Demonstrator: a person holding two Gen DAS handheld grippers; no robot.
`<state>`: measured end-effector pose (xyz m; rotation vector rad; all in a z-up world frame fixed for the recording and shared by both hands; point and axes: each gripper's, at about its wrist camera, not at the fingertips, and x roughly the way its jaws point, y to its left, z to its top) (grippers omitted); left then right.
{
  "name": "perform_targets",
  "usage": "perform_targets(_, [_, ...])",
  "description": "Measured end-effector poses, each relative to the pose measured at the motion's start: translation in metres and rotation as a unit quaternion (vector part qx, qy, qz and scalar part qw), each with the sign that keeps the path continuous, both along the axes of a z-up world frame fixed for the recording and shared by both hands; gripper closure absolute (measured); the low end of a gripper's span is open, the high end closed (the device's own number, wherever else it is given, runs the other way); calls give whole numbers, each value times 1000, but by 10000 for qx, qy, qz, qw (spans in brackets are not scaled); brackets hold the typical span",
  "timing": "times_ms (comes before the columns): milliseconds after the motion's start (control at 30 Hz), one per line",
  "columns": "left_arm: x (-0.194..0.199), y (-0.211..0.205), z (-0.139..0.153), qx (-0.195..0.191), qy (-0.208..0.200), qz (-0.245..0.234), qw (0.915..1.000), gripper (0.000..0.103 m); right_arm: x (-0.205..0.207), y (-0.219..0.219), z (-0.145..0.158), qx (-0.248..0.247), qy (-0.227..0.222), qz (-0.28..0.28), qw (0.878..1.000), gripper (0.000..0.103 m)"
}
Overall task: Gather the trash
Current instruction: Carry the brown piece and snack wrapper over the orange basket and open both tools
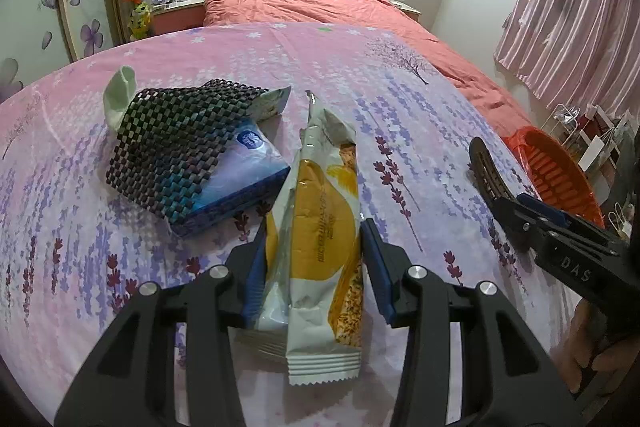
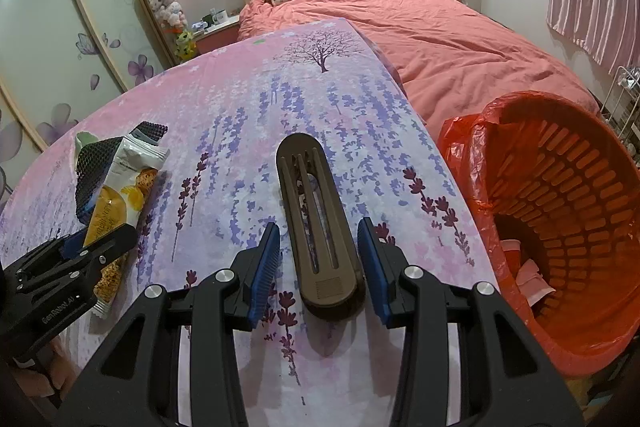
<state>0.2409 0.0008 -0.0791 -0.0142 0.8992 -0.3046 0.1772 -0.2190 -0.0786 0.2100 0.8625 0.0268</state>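
Biggest thing here is the bed with the salmon-pink duvet at the back, two pillows up by the headboard. In front of it sits the table covered in a pink-and-lavender flower-print cloth, where all the stuff lies.

Next, just off the table's right edge: a round orange slotted plastic basket lined w/ a red plastic bag. It's tilted toward the cam so you can see inside, and there are a few pinkish-white crumpled bits at the bottom (can't tell what exactly).

On the table's left side there's a blue and white soft tissue pack w/ a black woven mesh mat draped over most of it. A pale green scrap pokes out behind the mat.

Then the trash itself: a long white and yellow snack wrapper, torn open at the far end, lying flat on the cloth just right of the tissue pack. The left gripper has its blue pads either side of the wrapper, close but prob not squeezing yet, so jaws spread.

Over on the right half of the table, a dark brown oblong plastic slotted piece lies flat. The right gripper straddles its near end, pads apart w/ gaps both sides, so it's released, not gripping.
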Motion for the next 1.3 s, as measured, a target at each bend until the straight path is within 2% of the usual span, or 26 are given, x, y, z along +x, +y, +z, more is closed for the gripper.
perform_targets(533, [0, 2, 1, -69, 7, -2, 10000, 57, 0, 2, 1, -41, 9, -6, 10000, 61])
perform_targets(567, [-1, 2, 1, -28, 3, 13, 10000, 57, 0, 3, 1, -109, 22, -13, 9999, 62])
perform_targets(600, [-4, 2, 1, 25, -7, 25, 10000, 57, 0, 6, 2, -222, 41, -48, 9997, 70])
perform_targets(633, [-7, 1, 1, 71, -15, 17, 10000, 57, 0, 9, 3, -396, 59, -52, 9992, 71])
perform_targets(700, [-12, -1, 1, 135, -31, -7, 9999, 66, -2, 12, 4, -463, 50, 31, 9989, 72])
perform_targets(800, [-17, -5, 1, 169, -54, -86, 9998, 72, -8, 7, 4, -270, 24, 96, 9996, 74])
perform_targets(967, [-26, -14, 6, 251, -216, -172, 9993, 74, -25, 6, 9, -214, -152, 174, 9995, 74])
perform_targets(1300, [-40, -31, 37, -22, -431, -326, 9985, 74, -38, -6, 34, -95, -497, 54, 9987, 74])
